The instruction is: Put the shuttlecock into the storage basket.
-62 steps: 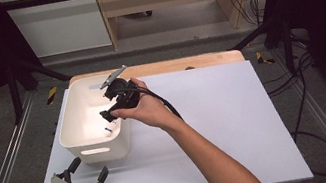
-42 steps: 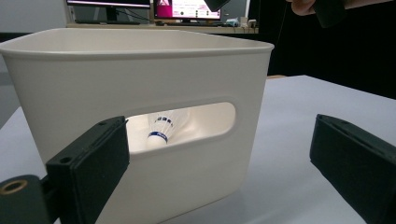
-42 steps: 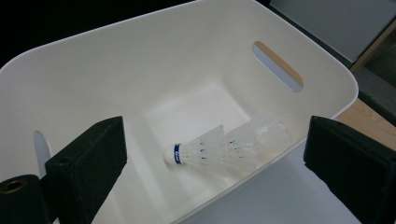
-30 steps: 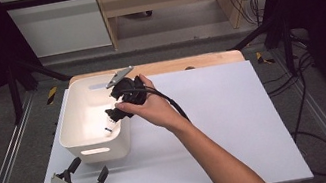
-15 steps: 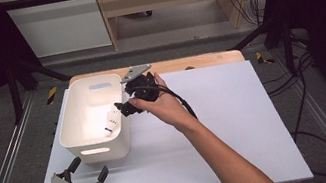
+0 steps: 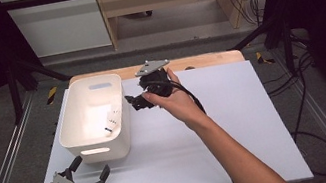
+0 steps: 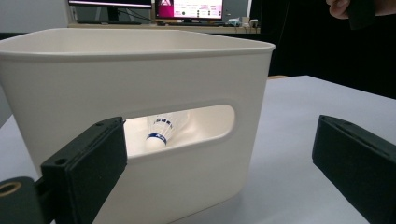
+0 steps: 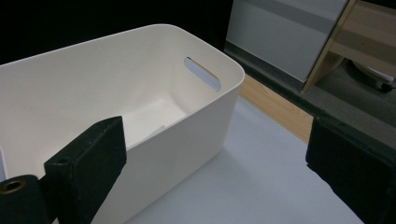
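The right claw [image 6: 138, 101] hangs just off the white bin's [image 6: 73, 137] three o'clock rim, jaws apart and empty. A shuttlecock [image 6: 112, 123] lies inside the bin against its three o'clock wall. At six o'clock of the bin, the left claw [image 6: 90, 171] rests on the desk [image 6: 238, 124], jaws spread, facing the handle slot.

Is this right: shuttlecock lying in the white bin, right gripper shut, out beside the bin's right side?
Not quite: the right gripper is open, not shut. The right gripper view shows its jaws wide apart with nothing between. The rest holds: the shuttlecock lies in the white bin.
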Tool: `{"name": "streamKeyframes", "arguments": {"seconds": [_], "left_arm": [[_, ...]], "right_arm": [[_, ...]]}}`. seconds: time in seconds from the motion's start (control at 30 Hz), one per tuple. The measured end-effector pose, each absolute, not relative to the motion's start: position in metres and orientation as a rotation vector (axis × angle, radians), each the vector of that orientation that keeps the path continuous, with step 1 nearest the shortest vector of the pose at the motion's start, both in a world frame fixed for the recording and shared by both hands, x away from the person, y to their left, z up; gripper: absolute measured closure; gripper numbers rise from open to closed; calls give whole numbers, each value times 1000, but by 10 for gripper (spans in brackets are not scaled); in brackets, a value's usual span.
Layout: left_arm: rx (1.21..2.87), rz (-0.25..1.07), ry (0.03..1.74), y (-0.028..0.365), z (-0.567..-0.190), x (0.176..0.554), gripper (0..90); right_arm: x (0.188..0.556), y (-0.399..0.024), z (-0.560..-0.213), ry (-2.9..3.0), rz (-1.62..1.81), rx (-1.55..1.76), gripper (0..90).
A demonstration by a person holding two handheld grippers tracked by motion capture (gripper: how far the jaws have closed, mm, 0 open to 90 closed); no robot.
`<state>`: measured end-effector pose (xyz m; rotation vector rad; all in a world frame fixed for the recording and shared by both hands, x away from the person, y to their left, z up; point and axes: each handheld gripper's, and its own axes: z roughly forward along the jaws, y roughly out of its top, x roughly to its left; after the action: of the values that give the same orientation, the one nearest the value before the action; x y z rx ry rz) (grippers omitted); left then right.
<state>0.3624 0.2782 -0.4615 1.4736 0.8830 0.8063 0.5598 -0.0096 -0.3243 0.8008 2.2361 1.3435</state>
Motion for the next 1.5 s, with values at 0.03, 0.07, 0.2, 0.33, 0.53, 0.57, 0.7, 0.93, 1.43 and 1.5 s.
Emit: {"name": "streamKeyframes", "arguments": {"seconds": [0.03,0.07,0.2,0.33,0.53,0.57,0.7,0.93,1.43,1.5], "left_arm": [[1476,807,879,278,-462,362,32],[1484,808,875,277,-462,361,32],[1477,803,878,279,-462,360,32],[1458,803,895,282,-461,360,32],[1458,809,905,284,-463,360,32],[1457,810,906,285,-463,360,32],[1453,813,920,288,-463,361,32],[1449,815,921,292,-463,361,33],[1452,823,909,290,-462,360,34],[1453,823,909,291,-462,360,34]], "right_arm": [[559,-13,-324,2222,1345,800,56],[558,-15,-324,2213,1344,800,56],[556,-27,-323,2188,1351,816,56],[551,-39,-322,2164,1362,839,55],[544,-57,-314,2128,1399,841,52],[543,-60,-313,2116,1406,847,50],[543,-73,-312,2079,1395,865,53],[542,-89,-318,2065,1385,904,51],[530,-121,-313,2059,1354,924,48],[529,-125,-312,2054,1356,937,48]]}}
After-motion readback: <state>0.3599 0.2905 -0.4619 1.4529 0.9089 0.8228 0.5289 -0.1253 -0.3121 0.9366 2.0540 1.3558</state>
